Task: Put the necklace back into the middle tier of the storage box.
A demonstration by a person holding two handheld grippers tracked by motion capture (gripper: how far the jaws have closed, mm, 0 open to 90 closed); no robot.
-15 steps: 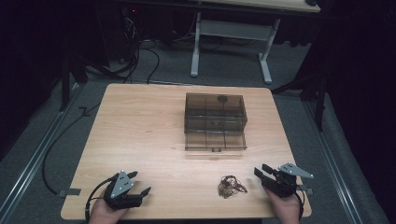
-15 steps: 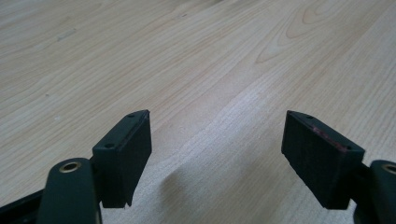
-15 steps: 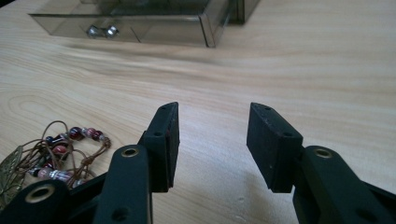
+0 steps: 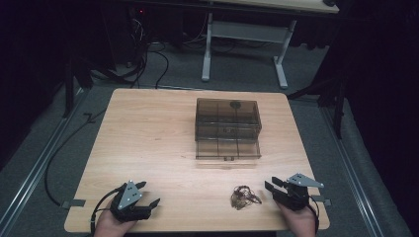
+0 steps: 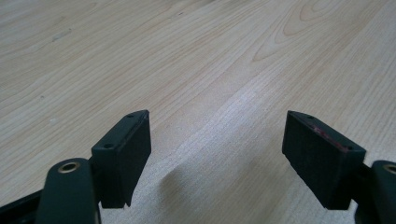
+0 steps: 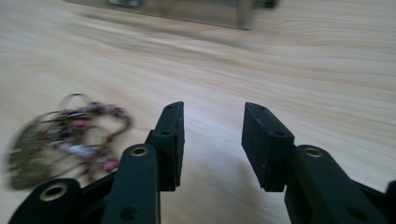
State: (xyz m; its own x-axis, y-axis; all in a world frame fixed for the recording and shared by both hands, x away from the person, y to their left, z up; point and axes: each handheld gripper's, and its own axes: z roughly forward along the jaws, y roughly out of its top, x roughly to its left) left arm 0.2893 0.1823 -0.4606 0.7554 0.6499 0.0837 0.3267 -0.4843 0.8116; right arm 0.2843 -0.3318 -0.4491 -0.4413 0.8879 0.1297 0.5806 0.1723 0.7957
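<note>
near edge of the table (image 4: 148, 138): the left gripper (image 4: 146, 193) rests low at the front left corner, held in a hand (image 4: 109, 226) that comes in from the bottom. its jaws are spread wide with bare wood between them; the left gripper view shows both pads just over the tabletop, nothing touching them.

front right corner: the right gripper (image 4: 269, 186) sits in the other hand (image 4: 299, 222), jaws pointing toward the table's middle. they stand partly apart with a clear gap and nothing in it; the right gripper view shows only wood between the pads (image 6: 170, 140).

just beside the right gripper, on its left, lies a small tangle of beaded chain, a bracelet (image 4: 243, 196) or the like, flat on the wood. it is near the jaws but not touching them. in the right gripper view it is blurred, with reddish beads and brassy links.

farther back, mid-table: a smoky see-through drawer box (image 4: 227, 118), its lower drawer (image 4: 227, 149) pulled out toward the person. well apart from the bracelet.
</note>
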